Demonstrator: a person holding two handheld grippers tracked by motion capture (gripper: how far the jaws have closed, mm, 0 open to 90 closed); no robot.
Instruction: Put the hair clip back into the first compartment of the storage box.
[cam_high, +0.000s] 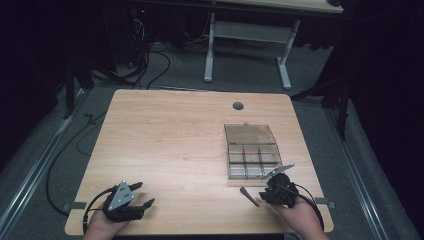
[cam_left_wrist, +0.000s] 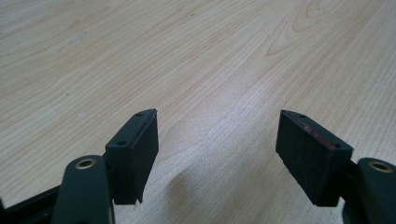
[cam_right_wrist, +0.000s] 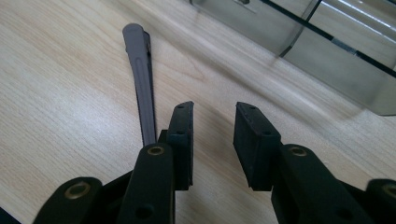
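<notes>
A slim grey tool (cam_high: 249, 196) lies flat on the wooden table (cam_high: 170, 145), just in front of a clear plastic compartment box (cam_high: 252, 160) whose lid is folded back. My right gripper (cam_high: 265, 194) rests low at the table's front right, open, with bare wood between its pads. In the right gripper view the grey tool (cam_right_wrist: 142, 79) runs along the outside of the left jaw of my right gripper (cam_right_wrist: 214, 114), and the clear box (cam_right_wrist: 327, 51) stands ahead to the right. My left gripper (cam_high: 145, 194) sits at the front left, wide open over bare wood (cam_left_wrist: 217, 140).
A round cable hole (cam_high: 238, 106) is near the table's far edge. Beyond the table a white desk frame (cam_high: 245, 45) and loose cables (cam_high: 145, 65) sit on the grey floor. The box's compartments look bare.
</notes>
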